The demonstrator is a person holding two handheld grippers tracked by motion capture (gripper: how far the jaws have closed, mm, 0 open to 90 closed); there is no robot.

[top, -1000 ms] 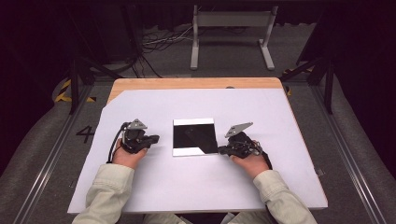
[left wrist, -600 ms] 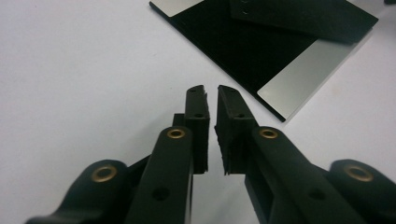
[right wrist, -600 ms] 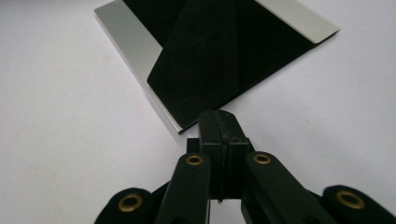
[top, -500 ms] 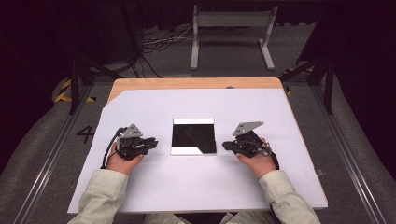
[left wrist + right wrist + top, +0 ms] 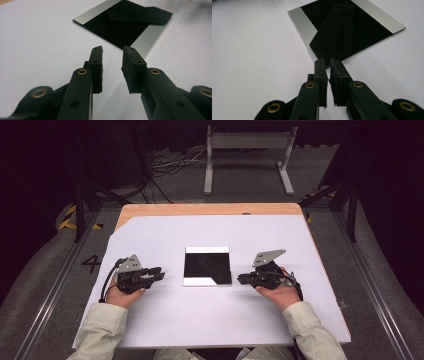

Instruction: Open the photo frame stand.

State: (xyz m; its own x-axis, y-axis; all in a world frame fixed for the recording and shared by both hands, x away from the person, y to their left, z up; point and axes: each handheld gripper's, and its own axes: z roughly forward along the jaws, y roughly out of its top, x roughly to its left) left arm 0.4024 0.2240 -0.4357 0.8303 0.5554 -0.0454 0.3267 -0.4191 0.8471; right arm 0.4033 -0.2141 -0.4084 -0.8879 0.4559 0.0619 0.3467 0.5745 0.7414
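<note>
**Two claws flank a mirror tile on the white table**

A square mirror tile (image 5: 207, 266) lies flat near the middle of the white-covered table (image 5: 165, 320), dark in its glass with pale bands along two edges; the left claw (image 5: 159, 273) sits just off its left side, jaws parted and having just been opening, nothing between them; the right claw (image 5: 242, 278) sits just off the right side, jaws a narrow slit apart, having just eased open, gripping nothing; neither touches the tile.

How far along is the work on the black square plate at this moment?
Done: nothing visible; the black plate lies flat on the white sheet. In hand: nothing; the left gripper, just opening, and right gripper flank it, both empty. Left: any gripping or moving.
</note>
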